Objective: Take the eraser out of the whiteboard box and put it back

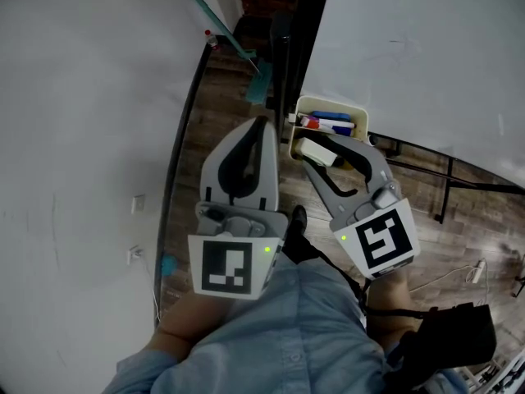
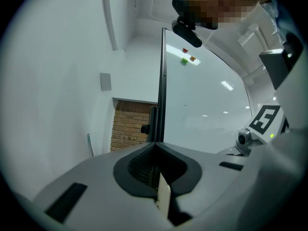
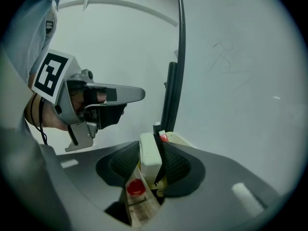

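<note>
Over the whiteboard box point(image 1: 361, 112), my right gripper point(image 1: 320, 154) clamps the eraser point(image 3: 150, 155), left gripper point(image 1: 262, 126) closed empty; a slack grip could drop it outside.

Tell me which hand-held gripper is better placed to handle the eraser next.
Right. The right hand-held gripper has the eraser between its jaws at the whiteboard box; the left hand-held gripper is shut, off to the box's side.

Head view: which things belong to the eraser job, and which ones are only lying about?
Job: eraser; whiteboard box; right gripper, closed on the eraser.
Lying about: markers in the box; black bag; white cable; left gripper, shut.
</note>
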Demonstrator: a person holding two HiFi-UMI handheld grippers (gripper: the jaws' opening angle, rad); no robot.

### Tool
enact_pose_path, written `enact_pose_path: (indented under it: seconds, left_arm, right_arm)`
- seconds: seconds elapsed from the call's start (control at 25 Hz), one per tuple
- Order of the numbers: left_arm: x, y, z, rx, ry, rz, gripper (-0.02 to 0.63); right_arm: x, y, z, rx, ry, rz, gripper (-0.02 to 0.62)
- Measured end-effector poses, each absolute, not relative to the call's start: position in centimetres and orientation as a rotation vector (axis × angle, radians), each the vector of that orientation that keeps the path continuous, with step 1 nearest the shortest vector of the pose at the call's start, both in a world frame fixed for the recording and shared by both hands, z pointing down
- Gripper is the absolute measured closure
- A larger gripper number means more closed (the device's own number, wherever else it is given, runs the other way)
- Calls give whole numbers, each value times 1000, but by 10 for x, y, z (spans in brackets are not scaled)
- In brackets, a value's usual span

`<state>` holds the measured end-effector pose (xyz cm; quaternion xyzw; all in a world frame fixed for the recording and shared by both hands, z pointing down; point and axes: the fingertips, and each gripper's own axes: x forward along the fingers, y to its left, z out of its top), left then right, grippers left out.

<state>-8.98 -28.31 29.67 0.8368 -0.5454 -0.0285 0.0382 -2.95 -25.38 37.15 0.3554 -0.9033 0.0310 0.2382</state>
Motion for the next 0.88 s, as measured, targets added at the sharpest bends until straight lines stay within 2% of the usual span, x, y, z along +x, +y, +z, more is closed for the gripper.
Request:
enact_pose_path:
  seconds: [0.44,0.88]
  left_arm:
    - [-93,-284,298,2563,-1683,-73,601]
    - [-91,-264,280,2588,-1731,-92,601]
  right_arm:
    - [-32,-256,386,971,-2430,102,437]
    - [-28,-245,362,1014,-2516,85,434]
